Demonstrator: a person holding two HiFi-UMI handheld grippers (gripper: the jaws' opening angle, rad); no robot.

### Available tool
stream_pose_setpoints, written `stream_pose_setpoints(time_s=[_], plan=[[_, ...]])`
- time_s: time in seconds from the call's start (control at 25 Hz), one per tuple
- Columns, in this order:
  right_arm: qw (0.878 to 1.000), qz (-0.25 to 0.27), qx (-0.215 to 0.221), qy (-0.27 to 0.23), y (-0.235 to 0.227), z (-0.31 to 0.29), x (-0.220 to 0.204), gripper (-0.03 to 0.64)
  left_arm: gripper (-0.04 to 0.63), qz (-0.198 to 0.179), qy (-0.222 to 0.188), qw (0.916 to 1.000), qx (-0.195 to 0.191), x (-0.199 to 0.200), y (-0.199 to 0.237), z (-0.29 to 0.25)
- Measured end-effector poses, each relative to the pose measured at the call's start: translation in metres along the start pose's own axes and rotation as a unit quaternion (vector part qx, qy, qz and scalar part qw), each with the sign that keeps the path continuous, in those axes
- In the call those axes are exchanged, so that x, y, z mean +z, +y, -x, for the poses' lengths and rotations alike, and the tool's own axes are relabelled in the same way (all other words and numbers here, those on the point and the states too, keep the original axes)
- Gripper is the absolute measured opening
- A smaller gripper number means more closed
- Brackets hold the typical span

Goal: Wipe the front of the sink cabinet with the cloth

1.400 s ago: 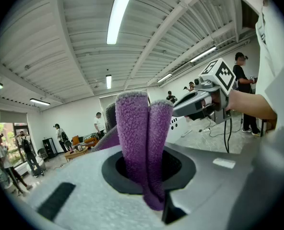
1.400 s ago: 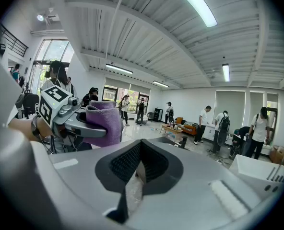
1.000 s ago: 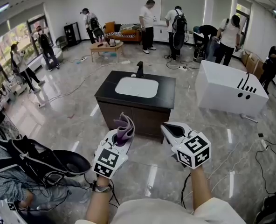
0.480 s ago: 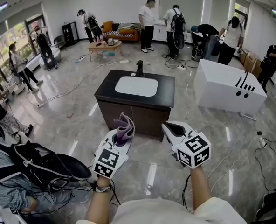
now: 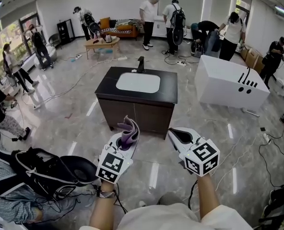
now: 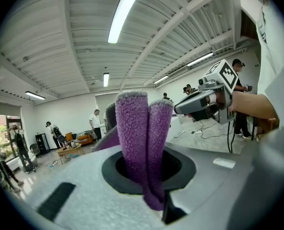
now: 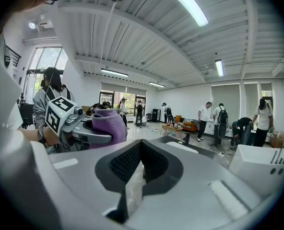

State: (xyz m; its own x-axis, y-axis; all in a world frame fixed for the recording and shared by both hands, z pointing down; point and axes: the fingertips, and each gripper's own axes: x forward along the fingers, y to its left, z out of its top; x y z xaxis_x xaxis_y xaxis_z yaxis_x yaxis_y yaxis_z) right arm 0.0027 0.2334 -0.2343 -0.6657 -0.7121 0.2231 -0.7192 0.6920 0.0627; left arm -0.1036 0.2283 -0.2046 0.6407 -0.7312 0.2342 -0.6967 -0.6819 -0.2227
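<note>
Marble floor (image 5: 70, 128), sink cabinet (image 5: 135, 115) ahead; cloth (image 6: 138, 143) upright, clamped in left claw (image 5: 126, 139).

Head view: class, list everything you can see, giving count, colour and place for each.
sink cabinet: one, dark with black top, centre floor
basin: one, white, in cabinet top
faucet: one, black, behind basin
large box: one, white, right of cabinet
coffee table: one, wooden, far left
sofa: one, orange, far wall
people: several, around the room's edges
cloth: one, purple, sticking up, lower centre
left gripper: one, white, shut on cloth
right gripper: one, white, shut, empty
</note>
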Motion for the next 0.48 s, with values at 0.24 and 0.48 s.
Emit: stream_pose_setpoints(time_s=[0.24,0.48], plan=[[1.000,0.006,0.001,0.003,-0.019,0.010,-0.019,0.006,0.052,0.008,-0.009,0.9999,0.002,-0.002,-0.017,-0.025],[0.999,0.002,0.035,-0.013,-0.030,-0.018,-0.017,0.005,0.051,0.010,0.001,0.9997,0.024,-0.010,0.004,-0.035]])
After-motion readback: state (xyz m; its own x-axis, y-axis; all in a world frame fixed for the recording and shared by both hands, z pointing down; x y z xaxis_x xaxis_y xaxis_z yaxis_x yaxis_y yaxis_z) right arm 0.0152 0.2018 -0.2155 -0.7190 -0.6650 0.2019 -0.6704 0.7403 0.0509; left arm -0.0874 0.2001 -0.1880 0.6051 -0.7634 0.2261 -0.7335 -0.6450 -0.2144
